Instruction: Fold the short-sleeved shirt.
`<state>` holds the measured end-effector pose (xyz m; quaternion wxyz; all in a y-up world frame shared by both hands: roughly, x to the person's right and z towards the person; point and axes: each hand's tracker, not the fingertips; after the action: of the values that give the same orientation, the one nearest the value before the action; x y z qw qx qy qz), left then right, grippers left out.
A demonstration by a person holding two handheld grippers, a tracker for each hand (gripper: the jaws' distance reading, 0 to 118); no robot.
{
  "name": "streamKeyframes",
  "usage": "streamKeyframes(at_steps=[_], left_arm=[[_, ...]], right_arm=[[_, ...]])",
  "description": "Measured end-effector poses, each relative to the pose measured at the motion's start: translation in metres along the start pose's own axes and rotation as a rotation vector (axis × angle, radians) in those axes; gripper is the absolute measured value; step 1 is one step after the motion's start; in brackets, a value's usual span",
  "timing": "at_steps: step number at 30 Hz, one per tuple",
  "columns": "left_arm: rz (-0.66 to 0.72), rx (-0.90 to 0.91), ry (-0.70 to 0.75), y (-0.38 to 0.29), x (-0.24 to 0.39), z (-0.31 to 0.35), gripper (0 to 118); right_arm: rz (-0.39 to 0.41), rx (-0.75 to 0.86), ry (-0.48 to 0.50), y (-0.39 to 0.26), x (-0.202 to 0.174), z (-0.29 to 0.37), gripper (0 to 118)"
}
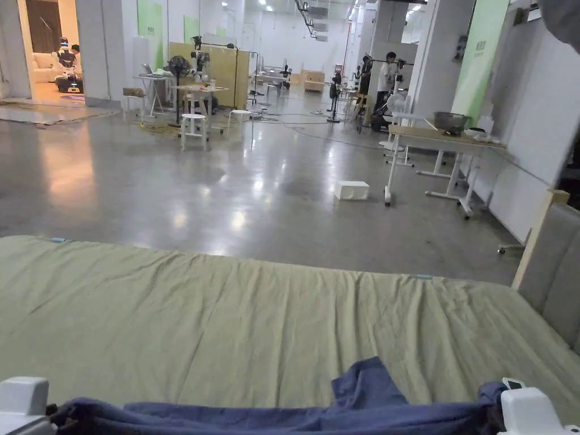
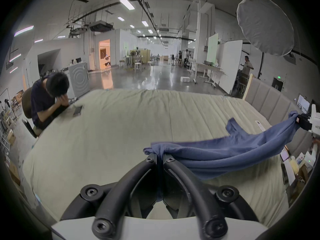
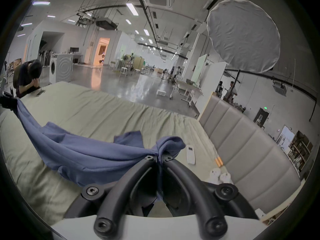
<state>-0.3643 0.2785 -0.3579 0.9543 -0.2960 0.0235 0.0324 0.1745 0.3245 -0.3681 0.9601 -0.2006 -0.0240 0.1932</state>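
Observation:
A blue short-sleeved shirt [image 1: 362, 396] hangs stretched between my two grippers above the green bed sheet [image 1: 226, 323]. In the left gripper view my left gripper [image 2: 160, 159] is shut on one bunched end of the shirt [image 2: 225, 155], which sags toward the right gripper [image 2: 301, 123] far off. In the right gripper view my right gripper [image 3: 159, 158] is shut on the other end of the shirt [image 3: 90, 155], with the left gripper [image 3: 7, 102] at the far left. A sleeve [image 1: 362, 382] lies on the sheet. White gripper bodies show at the bottom corners of the head view.
A padded grey headboard [image 3: 242, 145] runs along the right side of the bed. A white remote [image 3: 190, 154] and small white items [image 3: 218, 174] lie near it. A person [image 2: 46, 101] sits at the bed's far left corner beside a dark tablet [image 2: 77, 110]. Open floor lies beyond the bed.

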Motion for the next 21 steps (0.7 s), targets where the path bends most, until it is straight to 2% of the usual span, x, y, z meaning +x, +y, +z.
streamKeyframes(at_steps=[2,8,13,16,21], left_arm=[[0.009,-0.032,-0.009,-0.023,-0.001,0.008,6],[0.013,-0.171,0.010,-0.087,-0.003,0.018,6],[0.031,-0.313,0.021,-0.126,0.000,0.007,6],[-0.018,-0.391,0.044,-0.144,0.003,-0.010,6],[-0.044,-0.424,0.054,-0.166,0.001,-0.036,6]], right_arm=[[-0.041,-0.088,0.041,-0.024,-0.002,0.015,3],[0.033,-0.219,0.066,-0.088,-0.024,0.044,3],[-0.030,-0.400,0.127,-0.145,-0.040,0.039,3],[-0.027,-0.462,0.122,-0.171,-0.046,0.026,4],[-0.097,-0.526,0.123,-0.196,-0.050,0.007,11]])
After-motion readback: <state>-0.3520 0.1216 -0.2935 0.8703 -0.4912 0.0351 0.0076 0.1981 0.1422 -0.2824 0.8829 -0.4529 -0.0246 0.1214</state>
